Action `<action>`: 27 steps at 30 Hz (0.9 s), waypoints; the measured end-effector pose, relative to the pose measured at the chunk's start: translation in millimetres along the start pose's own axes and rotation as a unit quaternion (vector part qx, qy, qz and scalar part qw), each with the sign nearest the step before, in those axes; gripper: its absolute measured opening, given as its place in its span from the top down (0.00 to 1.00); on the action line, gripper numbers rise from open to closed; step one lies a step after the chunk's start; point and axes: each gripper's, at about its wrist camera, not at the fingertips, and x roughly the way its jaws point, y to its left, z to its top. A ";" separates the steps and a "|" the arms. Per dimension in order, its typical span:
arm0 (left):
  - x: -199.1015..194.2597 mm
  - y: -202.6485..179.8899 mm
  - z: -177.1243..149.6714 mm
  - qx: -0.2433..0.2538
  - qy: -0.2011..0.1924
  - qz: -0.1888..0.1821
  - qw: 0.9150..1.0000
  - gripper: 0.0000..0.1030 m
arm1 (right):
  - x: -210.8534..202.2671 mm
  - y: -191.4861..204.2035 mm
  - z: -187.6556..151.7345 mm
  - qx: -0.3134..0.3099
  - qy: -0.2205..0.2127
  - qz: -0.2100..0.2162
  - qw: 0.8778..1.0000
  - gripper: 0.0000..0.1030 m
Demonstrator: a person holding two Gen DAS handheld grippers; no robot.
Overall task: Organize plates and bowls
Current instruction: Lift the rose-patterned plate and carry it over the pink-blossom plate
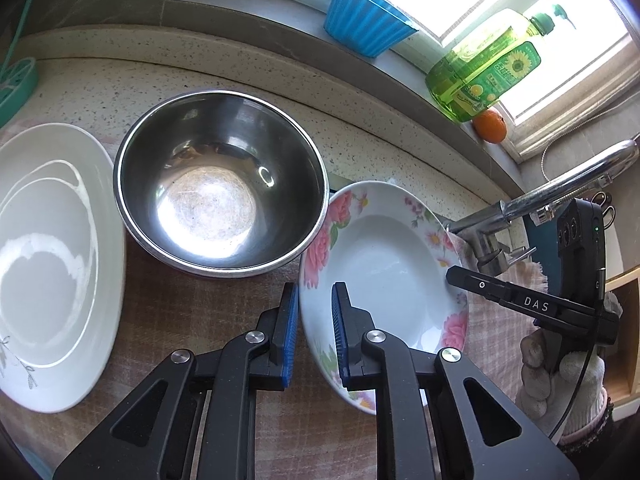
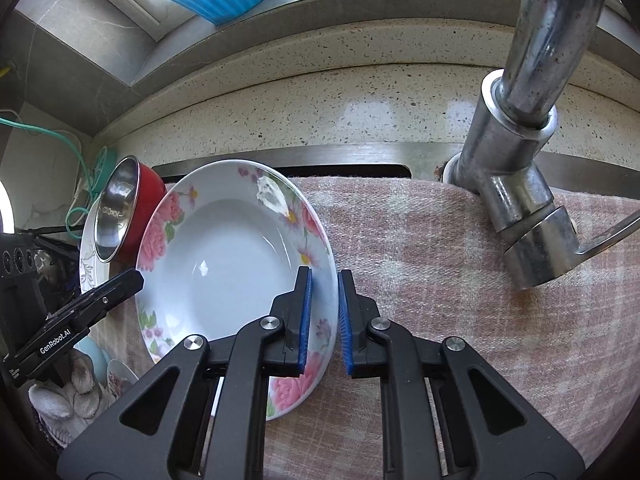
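- Floral plate [image 1: 384,256] sits on the pink checked cloth [image 2: 440,248] on the worktop, just right of the steel mixing bowl [image 1: 220,184]; tilt unclear.
- Left gripper [image 1: 316,332]: narrow gap, straddling the plate's left rim, one finger outside, one over the well. Contact not clear.
- Right gripper [image 2: 324,320]: narrow gap, plate's right rim between the blue pads [image 2: 305,320]; can't tell if clamped.
- White plate [image 1: 52,264] left of the mixing bowl.
- Red-walled steel bowl [image 2: 124,208] on another plate, behind the floral plate in the right wrist view.
- Faucet [image 2: 520,184] right of the plate.
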 end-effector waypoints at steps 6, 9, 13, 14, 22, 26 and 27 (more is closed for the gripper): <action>-4.1 -0.5 -2.9 -0.001 -0.001 -0.001 1.000 0.86 | -1.6 1.5 -4.7 0.003 0.002 0.000 1.000 0.87; -7.6 -0.2 -4.8 -0.002 -0.003 -0.003 1.000 0.86 | -4.3 2.9 -7.2 0.005 0.003 0.001 1.000 0.87; -14.3 0.6 -6.5 -0.005 -0.007 -0.006 1.000 0.86 | -9.9 8.2 -11.4 0.002 0.003 0.002 1.000 0.87; -16.8 0.9 -7.1 -0.007 -0.009 -0.008 1.000 0.86 | -11.7 9.7 -12.4 0.001 0.003 0.002 1.000 0.87; -37.5 6.7 -14.6 -0.011 -0.023 -0.013 1.000 0.86 | -25.6 28.7 -22.0 -0.012 0.001 0.005 1.000 0.87; -47.6 11.0 -19.2 -0.014 -0.029 -0.013 0.999 0.86 | -30.2 39.7 -27.3 -0.020 0.001 0.006 1.000 0.87; -50.3 12.7 -20.6 -0.015 -0.030 -0.013 0.999 0.86 | -31.6 42.3 -28.9 -0.021 0.000 0.006 1.000 0.87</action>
